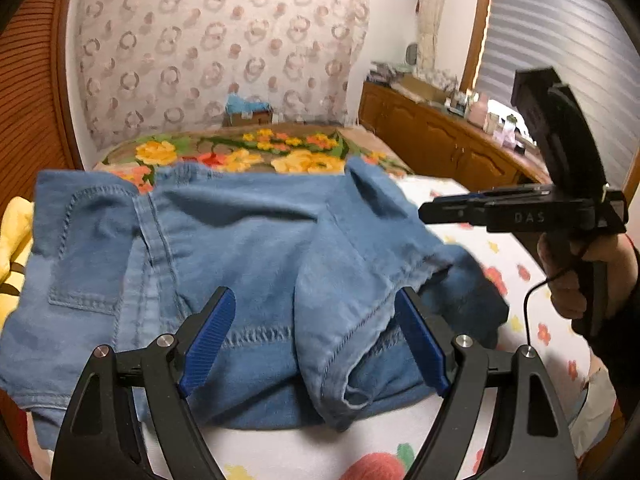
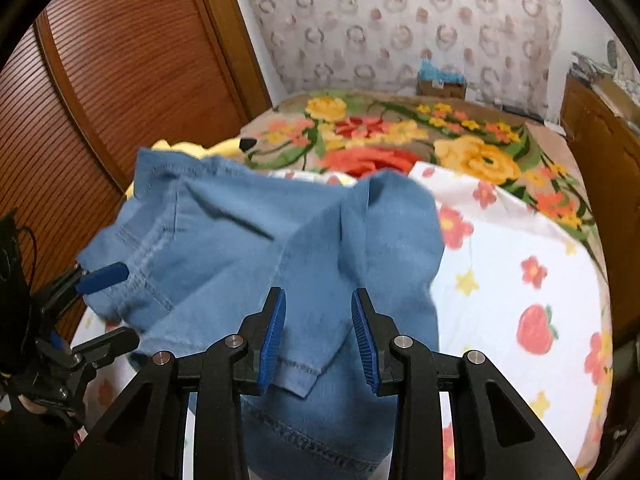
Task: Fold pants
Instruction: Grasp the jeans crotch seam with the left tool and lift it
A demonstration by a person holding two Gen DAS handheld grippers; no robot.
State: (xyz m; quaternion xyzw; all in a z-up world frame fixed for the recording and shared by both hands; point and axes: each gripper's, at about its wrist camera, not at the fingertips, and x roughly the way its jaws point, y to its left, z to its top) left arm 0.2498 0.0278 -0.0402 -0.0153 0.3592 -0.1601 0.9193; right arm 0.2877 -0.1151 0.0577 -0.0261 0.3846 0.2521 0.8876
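Note:
Blue denim pants (image 1: 240, 264) lie bunched and partly folded on the bed, also seen in the right wrist view (image 2: 280, 248). My left gripper (image 1: 316, 340) is open, its blue pads spread wide just above the near hem of the pants. It shows from the side in the right wrist view (image 2: 102, 304), open beside the pants' left edge. My right gripper (image 2: 319, 336) is open over a folded leg hem, with nothing between its pads. It shows in the left wrist view (image 1: 428, 210), held by a hand to the right of the pants.
The bed has a white flower-print sheet (image 2: 520, 280) and a floral blanket (image 1: 240, 152) at the far end. A yellow plush toy (image 2: 224, 146) lies at the left. A wooden wardrobe (image 2: 120, 80) stands left, and a cluttered wooden dresser (image 1: 440, 136) right.

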